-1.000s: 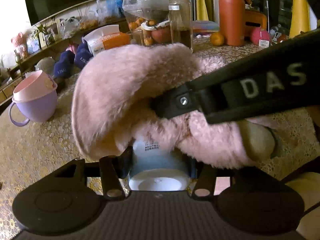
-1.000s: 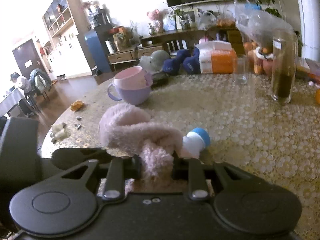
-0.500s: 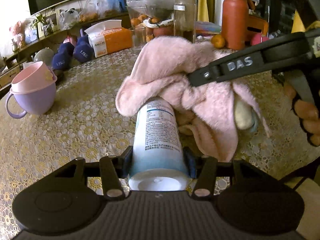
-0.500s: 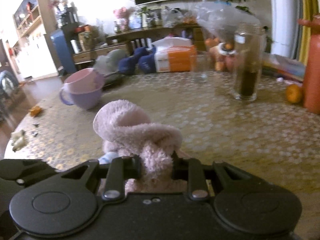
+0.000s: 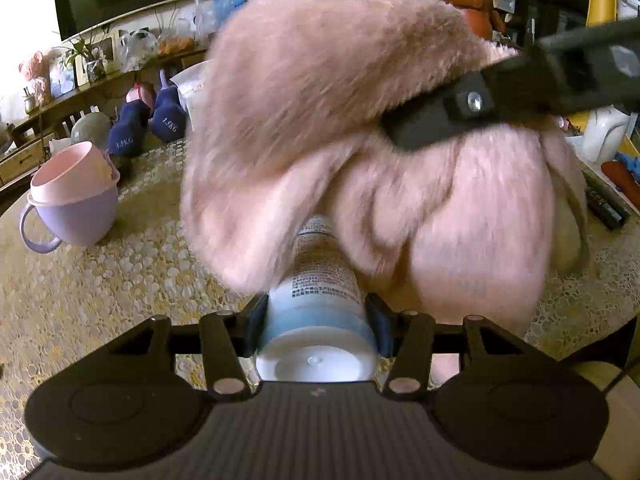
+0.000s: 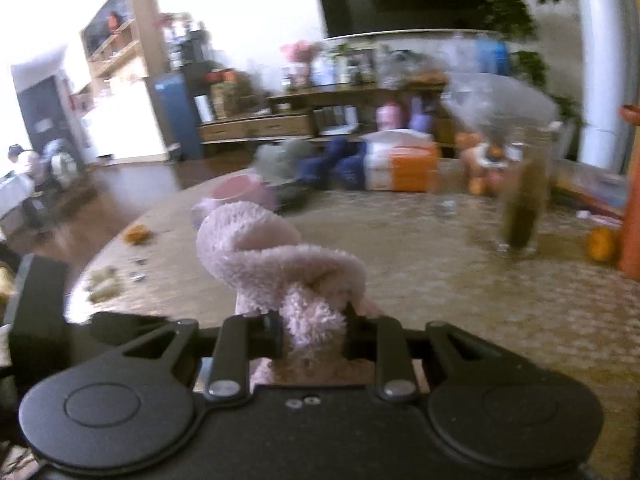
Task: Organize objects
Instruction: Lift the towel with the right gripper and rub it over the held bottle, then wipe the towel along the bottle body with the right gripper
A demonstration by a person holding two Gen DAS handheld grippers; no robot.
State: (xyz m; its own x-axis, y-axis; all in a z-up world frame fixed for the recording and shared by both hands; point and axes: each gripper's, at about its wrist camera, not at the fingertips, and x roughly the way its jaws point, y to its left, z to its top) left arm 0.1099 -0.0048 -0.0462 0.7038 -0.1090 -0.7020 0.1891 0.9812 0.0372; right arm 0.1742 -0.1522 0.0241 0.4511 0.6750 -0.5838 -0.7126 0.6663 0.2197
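Note:
My left gripper (image 5: 316, 312) is shut on a white and blue bottle (image 5: 320, 280) that points away from me above the table. A fluffy pink cloth (image 5: 360, 128) hangs over the bottle's far end and hides it. My right gripper (image 6: 312, 328) is shut on that pink cloth (image 6: 276, 256); its black finger (image 5: 500, 108) shows in the left wrist view, pressed into the cloth at the upper right.
On the lace-covered table (image 5: 100, 288) stand a pink cup stacked in a purple mug (image 5: 76, 204), blue dumbbells (image 5: 144, 128), a tissue pack (image 6: 404, 168), a tall glass jar (image 6: 524, 200), an orange (image 6: 600, 244) and a remote (image 5: 604, 204).
The pink cloth has come closer and lower over the bottle, covering more of it than half a second ago. The right view has swung and is blurred.

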